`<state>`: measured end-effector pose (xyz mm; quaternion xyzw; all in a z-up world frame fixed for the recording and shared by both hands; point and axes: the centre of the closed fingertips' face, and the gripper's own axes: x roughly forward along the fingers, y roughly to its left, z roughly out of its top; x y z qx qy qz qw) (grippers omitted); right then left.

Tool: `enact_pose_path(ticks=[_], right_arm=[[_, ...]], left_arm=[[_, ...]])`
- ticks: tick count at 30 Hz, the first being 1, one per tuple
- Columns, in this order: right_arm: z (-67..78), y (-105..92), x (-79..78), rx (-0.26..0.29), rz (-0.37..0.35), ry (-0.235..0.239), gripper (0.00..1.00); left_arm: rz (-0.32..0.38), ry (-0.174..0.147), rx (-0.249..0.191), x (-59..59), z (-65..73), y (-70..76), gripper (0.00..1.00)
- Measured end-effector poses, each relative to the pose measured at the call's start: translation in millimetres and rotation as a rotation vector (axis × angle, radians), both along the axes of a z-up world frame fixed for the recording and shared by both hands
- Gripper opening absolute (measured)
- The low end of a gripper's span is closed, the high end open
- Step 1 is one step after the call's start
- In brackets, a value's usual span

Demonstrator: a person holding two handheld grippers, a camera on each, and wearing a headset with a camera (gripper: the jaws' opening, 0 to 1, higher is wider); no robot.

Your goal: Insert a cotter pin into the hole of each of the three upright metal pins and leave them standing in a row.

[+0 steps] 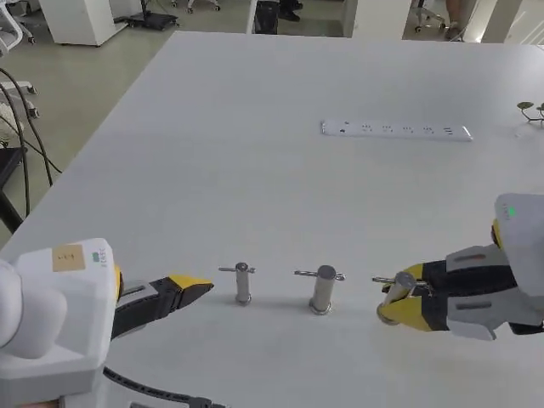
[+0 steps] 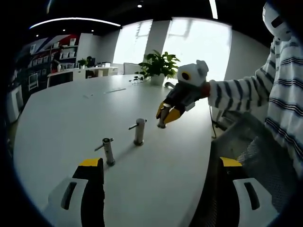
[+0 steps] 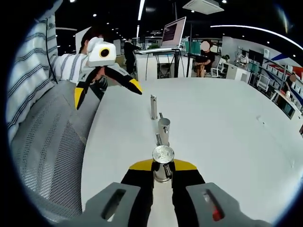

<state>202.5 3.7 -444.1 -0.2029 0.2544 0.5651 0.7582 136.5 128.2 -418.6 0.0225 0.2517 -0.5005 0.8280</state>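
- The table point(image 1: 280, 187) is broad, white, matte and smooth, so nothing on it would steady a tall pin.
- The right tool point(image 1: 404, 297) is clamped on the third metal pin point(image 3: 163, 156) at the row's right end. The left tool point(image 2: 160, 163) hangs with its jaws wide apart.
- I'd set that pin down plumb, in line with the middle pin point(image 1: 322, 291) and the left pin point(image 1: 242, 286), then let go gently.
- The pins are shiny steel cylinders. A thin wire cotter pin point(image 1: 319, 274) crosses each standing pin's head, and one seems threaded through the held pin too.

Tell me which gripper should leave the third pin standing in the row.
Right. The right gripper is shut on the third pin, in line with the other two pins. The left gripper is open and apart from them, past the row's far end.
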Motion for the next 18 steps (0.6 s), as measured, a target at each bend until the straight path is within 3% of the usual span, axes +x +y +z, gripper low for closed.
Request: enact_pose_path(ticks=[6, 18], right_arm=[[-9.4, -6.3, 10.6, -0.002, -0.016, 0.008, 0.08], [-14.1, -6.0, 14.2, 0.015, -0.012, 0.008, 0.08]], left_arm=[[0.005, 0.014, 0.013, -1.0, -3.9, 3.1, 0.99], [0.027, 0.034, 0.018, -0.9, -6.9, 6.9, 0.99]])
